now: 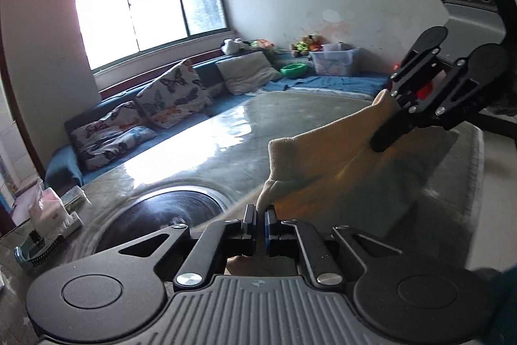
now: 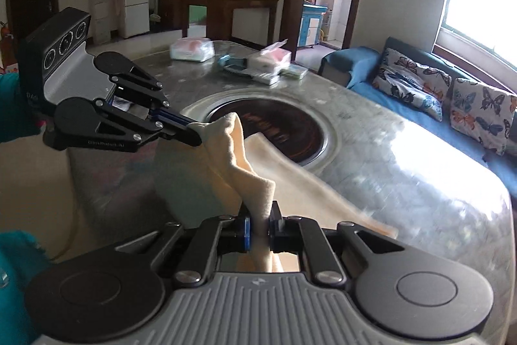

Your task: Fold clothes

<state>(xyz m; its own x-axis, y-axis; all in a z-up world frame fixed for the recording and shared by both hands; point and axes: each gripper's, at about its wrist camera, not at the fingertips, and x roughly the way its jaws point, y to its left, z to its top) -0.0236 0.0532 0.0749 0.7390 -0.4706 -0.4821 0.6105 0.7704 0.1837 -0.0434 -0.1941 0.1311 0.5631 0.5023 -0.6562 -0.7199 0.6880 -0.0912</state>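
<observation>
A cream fleece garment [image 1: 323,157] hangs stretched between my two grippers above the grey marble table [image 1: 226,131]. My left gripper [image 1: 260,215] is shut on one corner of it. My right gripper [image 2: 260,225] is shut on another corner [image 2: 255,183]. In the left wrist view the right gripper [image 1: 387,134] shows at the upper right, pinching the cloth's top edge. In the right wrist view the left gripper [image 2: 197,134] shows at the left, pinching the cloth. The cloth's lower part drapes down onto the table [image 2: 404,151].
A round dark inset hob [image 2: 274,125] sits in the table's middle. Tissue packs and a small tray [image 2: 261,63] lie at the table's far side. A blue sofa with butterfly cushions [image 1: 171,96] runs under the window. A tissue box [image 1: 48,209] stands at the left.
</observation>
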